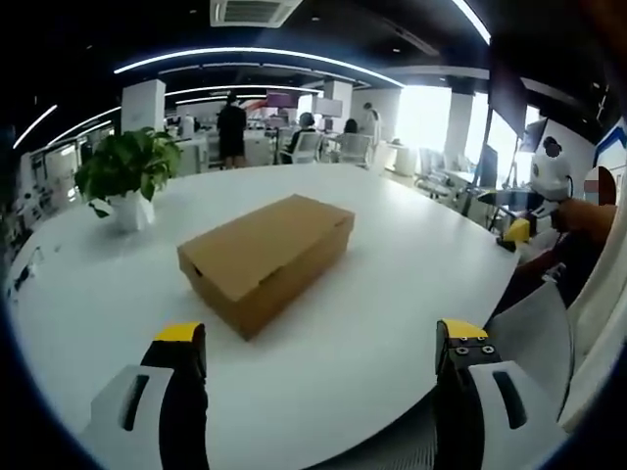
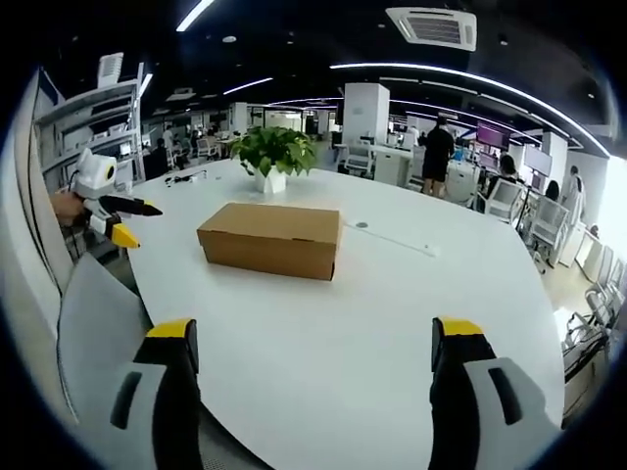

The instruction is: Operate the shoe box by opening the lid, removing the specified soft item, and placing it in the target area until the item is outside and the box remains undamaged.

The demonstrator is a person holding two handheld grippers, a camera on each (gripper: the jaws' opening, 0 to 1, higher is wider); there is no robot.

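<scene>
Shoe box closed on the counter, both grippers apart from it.

The shoe box [image 1: 266, 258] sits mid-counter [image 1: 392, 294], lid down. Left gripper [image 1: 323, 348] and right gripper [image 2: 315, 343] hold fingers spread wide, empty. Best approach: one steadies the base, the other lifts the lid's long edge gently, avoiding creasing the cardboard.

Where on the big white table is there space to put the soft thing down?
Lots of bare table lies between the closed shoe box and the near edge, and past the box too. Most crowded is beside the potted plant, which stands behind the box.
</scene>
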